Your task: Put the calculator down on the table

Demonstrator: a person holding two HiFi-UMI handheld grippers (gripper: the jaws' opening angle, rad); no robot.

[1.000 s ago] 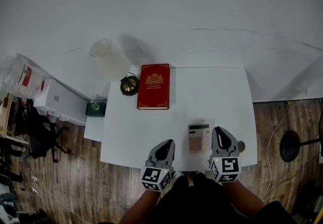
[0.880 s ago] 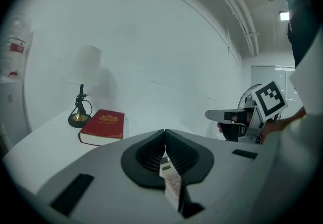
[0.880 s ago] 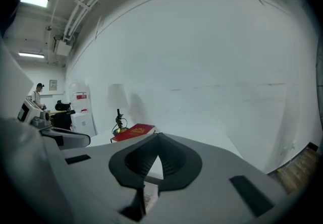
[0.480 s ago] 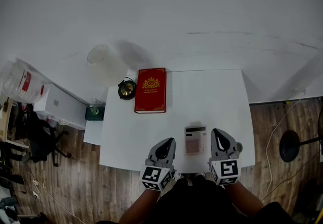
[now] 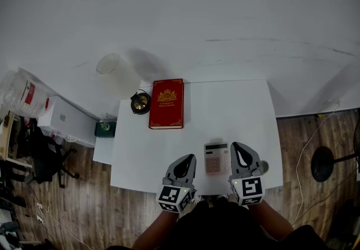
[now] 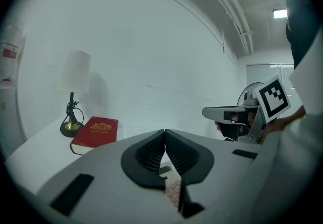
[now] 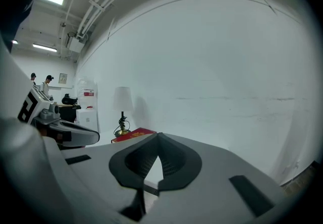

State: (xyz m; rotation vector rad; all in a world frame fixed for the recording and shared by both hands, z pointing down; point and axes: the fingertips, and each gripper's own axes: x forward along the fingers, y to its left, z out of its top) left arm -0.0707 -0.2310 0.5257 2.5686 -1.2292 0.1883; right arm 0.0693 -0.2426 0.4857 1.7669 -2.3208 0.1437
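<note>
The calculator [image 5: 216, 159] lies flat on the white table [image 5: 236, 108] near its front edge, between my two grippers and apart from both. To its left, my left gripper [image 5: 183, 165] is shut with nothing in it. The right gripper [image 5: 242, 156] hovers just right of the calculator, also shut and empty. In the left gripper view the jaws [image 6: 165, 132] meet at their tips, and calculator keys [image 6: 171, 187] show below them. The right gripper view shows its jaws [image 7: 158, 137] touching at the tip, with only bare table beyond.
A red book [image 5: 166, 103] lies at the table's back left, beside a brass-footed lamp [image 5: 139, 102] with a white shade. Off the table's left side stand a white box [image 5: 67, 119] and a black chair [image 5: 42, 153]. A fan base [image 5: 323, 163] is on the floor to the right.
The head view has shifted slightly, so the table sits a little lower in the picture. The calculator lies where it was, and both grippers stay beside it.
</note>
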